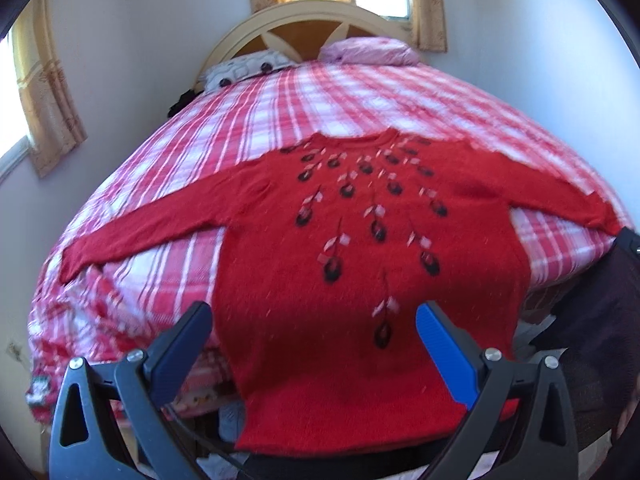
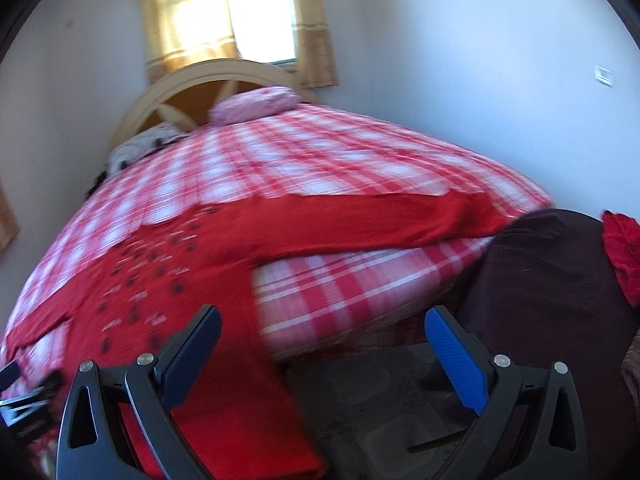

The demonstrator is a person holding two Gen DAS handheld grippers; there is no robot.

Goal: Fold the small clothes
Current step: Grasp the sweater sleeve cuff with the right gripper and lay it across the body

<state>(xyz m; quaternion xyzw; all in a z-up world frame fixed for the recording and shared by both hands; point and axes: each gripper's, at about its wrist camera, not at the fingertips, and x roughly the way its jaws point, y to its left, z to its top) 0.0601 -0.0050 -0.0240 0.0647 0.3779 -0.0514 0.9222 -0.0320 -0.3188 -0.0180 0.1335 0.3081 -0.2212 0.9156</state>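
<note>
Plaid-covered bed (image 1: 320,92), arched headboard (image 1: 308,20), sunlit curtained window (image 2: 256,12)

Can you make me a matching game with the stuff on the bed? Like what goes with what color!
Things:
1. sweater
2. bedspread
3. pillow on the right
4. headboard

Colors:
A. cream and brown
B. plain pink
C. red with dark flower shapes
D. red and white checks

Pairs: 1-C, 2-D, 3-B, 4-A
</note>
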